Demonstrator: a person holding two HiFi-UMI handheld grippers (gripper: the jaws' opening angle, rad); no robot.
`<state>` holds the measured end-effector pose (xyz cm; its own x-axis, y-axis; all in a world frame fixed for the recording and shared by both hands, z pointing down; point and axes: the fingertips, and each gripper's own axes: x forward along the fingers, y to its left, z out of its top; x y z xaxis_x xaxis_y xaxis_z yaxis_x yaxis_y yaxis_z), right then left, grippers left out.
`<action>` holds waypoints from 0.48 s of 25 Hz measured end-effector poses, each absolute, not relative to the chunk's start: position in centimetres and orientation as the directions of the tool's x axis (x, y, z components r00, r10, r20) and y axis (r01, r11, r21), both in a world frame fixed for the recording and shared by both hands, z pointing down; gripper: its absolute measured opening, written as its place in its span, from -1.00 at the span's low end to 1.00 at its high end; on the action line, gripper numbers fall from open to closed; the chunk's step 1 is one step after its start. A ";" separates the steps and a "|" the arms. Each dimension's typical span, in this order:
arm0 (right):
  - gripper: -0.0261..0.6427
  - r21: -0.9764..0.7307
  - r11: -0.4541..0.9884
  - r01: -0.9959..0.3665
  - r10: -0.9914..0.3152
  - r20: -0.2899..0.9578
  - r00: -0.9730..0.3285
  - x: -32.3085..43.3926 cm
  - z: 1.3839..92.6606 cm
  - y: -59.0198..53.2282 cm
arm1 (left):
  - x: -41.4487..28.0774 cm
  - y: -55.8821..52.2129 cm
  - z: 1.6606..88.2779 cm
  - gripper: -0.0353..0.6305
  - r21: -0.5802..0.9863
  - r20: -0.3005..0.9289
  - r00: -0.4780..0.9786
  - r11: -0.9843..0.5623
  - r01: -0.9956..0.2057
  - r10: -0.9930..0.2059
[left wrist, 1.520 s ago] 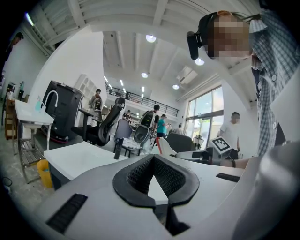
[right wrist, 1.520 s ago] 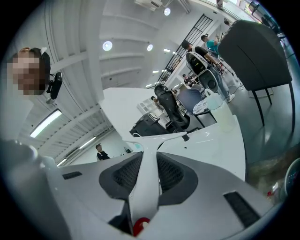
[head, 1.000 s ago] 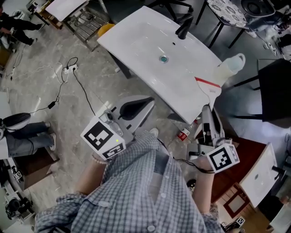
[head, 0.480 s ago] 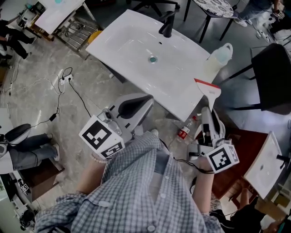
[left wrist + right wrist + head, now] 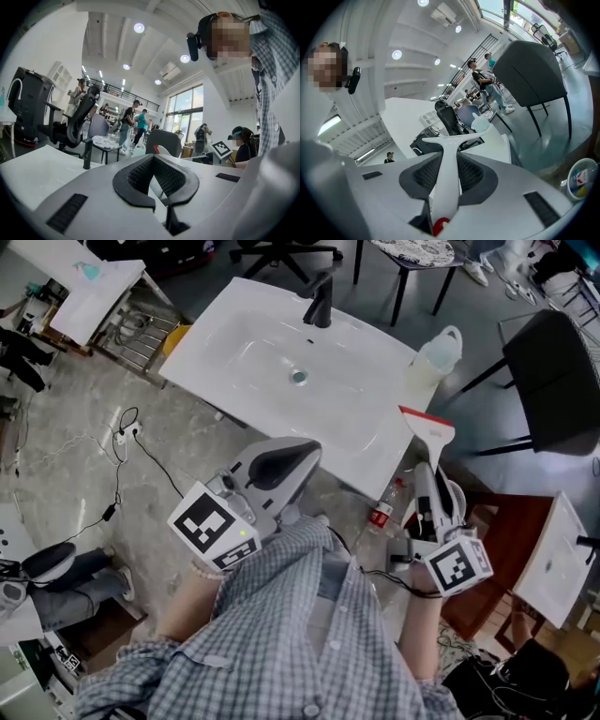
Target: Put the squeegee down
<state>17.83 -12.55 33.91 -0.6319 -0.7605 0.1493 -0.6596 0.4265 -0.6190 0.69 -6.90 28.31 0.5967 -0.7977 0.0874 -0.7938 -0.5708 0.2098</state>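
Note:
The squeegee (image 5: 429,434) is white with a red strip along its blade. My right gripper (image 5: 424,472) is shut on its handle and holds it blade forward, just off the right corner of the white sink top (image 5: 234,329). In the right gripper view the squeegee handle (image 5: 449,164) runs out between the dark pads (image 5: 423,176) to the blade. My left gripper (image 5: 305,451) is shut with nothing in it, and its tip is at the sink top's front edge. In the left gripper view, the left gripper (image 5: 153,158) has its pads meeting at the tip around an empty loop.
A black faucet (image 5: 321,298) stands at the sink's far edge, and a clear jug (image 5: 434,357) sits on its right corner. A red-labelled bottle (image 5: 382,513) lies on the floor below. A black chair (image 5: 553,381) stands to the right. Cables (image 5: 127,432) trail on the floor at left.
In the head view the sink has slid left and down. The squeegee blade, which overlapped the sink's right corner, is now just off its edge. The left gripper has come closer to the front edge.

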 end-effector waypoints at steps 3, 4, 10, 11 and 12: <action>-0.65 -0.612 0.394 -0.686 -0.784 0.165 -0.598 17.5 33.8 -12.8 | 0.3 -7.9 28.3 -0.88 0.221 0.090 0.633 -0.604 -0.765 -0.769; -0.65 -0.610 0.380 -0.695 -0.793 0.171 -0.584 17.4 33.9 -12.9 | 0.1 -8.3 28.3 -0.88 0.225 0.092 0.644 -0.614 -0.756 -0.760; -0.65 -0.609 0.295 -0.736 -0.836 0.209 -0.508 17.3 35.0 -14.2 | -0.2 -10.9 28.9 -0.88 0.228 0.105 0.703 -0.671 -0.705 -0.703; -0.65 -0.608 0.283 -0.742 -0.840 0.215 -0.497 17.3 35.3 -14.4 | -0.2 -11.3 29.0 -0.88 0.231 0.106 0.712 -0.679 -0.697 -0.694; -0.65 -0.607 0.271 -0.747 -0.845 0.222 -0.487 17.3 35.5 -14.6 | -0.2 -11.7 29.1 -0.88 0.233 0.108 0.720 -0.686 -0.689 -0.686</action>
<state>17.34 -14.56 35.54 -0.4868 -0.8449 0.2217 -0.7469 0.2711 -0.6071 -0.23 -11.67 29.14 0.7197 -0.6859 0.1076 -0.6889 -0.6863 0.2332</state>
